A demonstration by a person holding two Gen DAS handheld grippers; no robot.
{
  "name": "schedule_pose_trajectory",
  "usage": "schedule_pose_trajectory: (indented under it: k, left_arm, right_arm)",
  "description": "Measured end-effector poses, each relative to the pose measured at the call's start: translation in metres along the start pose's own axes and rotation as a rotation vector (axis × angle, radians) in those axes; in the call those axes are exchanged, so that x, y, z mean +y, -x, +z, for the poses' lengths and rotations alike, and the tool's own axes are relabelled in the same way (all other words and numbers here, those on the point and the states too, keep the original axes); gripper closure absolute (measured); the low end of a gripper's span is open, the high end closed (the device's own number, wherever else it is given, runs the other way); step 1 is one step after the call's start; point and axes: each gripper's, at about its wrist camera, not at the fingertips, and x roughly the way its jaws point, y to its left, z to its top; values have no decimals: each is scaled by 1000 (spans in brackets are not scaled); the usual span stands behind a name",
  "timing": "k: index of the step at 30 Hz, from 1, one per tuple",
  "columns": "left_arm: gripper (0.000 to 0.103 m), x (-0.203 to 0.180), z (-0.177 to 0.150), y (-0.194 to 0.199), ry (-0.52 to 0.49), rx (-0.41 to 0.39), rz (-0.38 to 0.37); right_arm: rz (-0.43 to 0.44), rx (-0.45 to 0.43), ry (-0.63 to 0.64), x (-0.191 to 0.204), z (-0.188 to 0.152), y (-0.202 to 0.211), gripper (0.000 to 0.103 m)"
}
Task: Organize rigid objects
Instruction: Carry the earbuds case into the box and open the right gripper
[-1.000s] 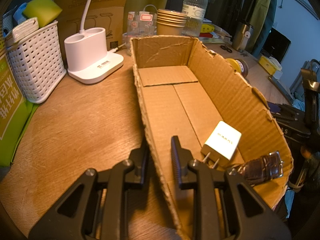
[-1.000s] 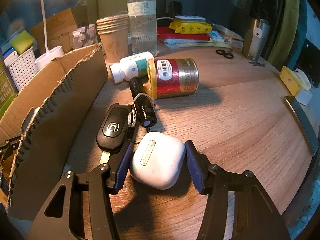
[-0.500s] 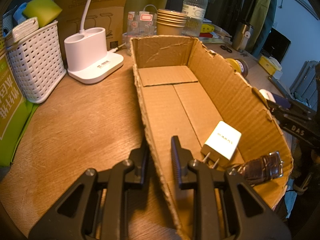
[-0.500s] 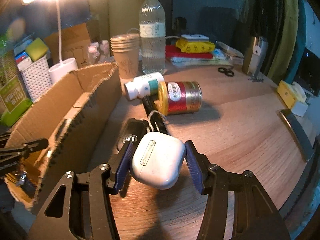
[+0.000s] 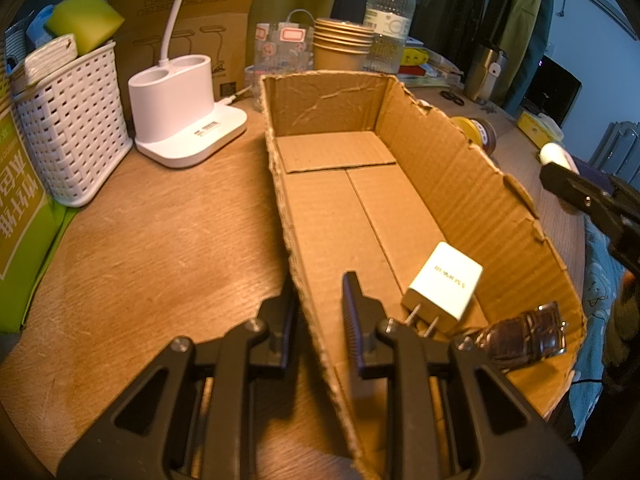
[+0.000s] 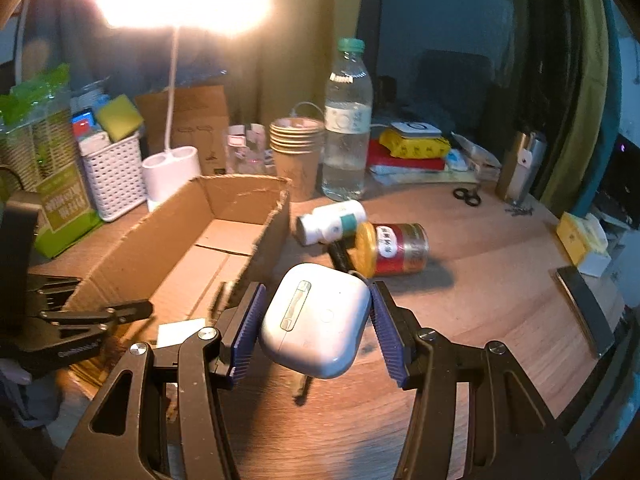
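My left gripper (image 5: 318,300) is shut on the near left wall of the open cardboard box (image 5: 440,168). Inside the box lie a white charger plug (image 5: 442,280) and a dark brown ribbed object (image 5: 520,336). My right gripper (image 6: 316,316) is shut on a white earbuds case (image 6: 316,316) and holds it in the air, right of the box (image 6: 180,248). A red tin (image 6: 394,248), a white bottle (image 6: 332,222) and a black flashlight (image 6: 340,254) lie on the wooden table (image 6: 480,280). The right gripper also shows in the left wrist view (image 5: 576,188).
A white lamp base (image 5: 180,120), a white basket (image 5: 68,128), green packs (image 5: 20,220), stacked paper cups (image 6: 296,152) and a water bottle (image 6: 346,128) stand behind the box. Scissors (image 6: 468,196) and a yellow box (image 6: 580,236) lie at the right.
My right gripper lifted the earbuds case off the table and carried it up and left toward the box. The left gripper kept its hold on the box wall.
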Motion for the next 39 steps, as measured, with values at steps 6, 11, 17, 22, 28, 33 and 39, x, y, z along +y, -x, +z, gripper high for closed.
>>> schedule_pose_trajectory:
  k: [6, 11, 17, 22, 28, 33, 39]
  left_arm:
    - [80, 0, 0, 0, 0, 0, 0]
    - [80, 0, 0, 0, 0, 0, 0]
    - [80, 0, 0, 0, 0, 0, 0]
    - [80, 0, 0, 0, 0, 0, 0]
    - [80, 0, 0, 0, 0, 0, 0]
    - [80, 0, 0, 0, 0, 0, 0]
    - [80, 0, 0, 0, 0, 0, 0]
  right_arm:
    - [31, -24, 23, 14, 7, 7, 47]
    - [54, -36, 38, 24, 11, 9, 47]
    - [100, -47, 71, 42, 17, 8, 47]
    - [129, -38, 99, 57, 18, 2, 47]
    - [153, 2, 116, 66, 15, -13, 47]
    - [168, 33, 119, 70, 12, -23, 47]
    - [180, 61, 123, 72, 8, -31, 47]
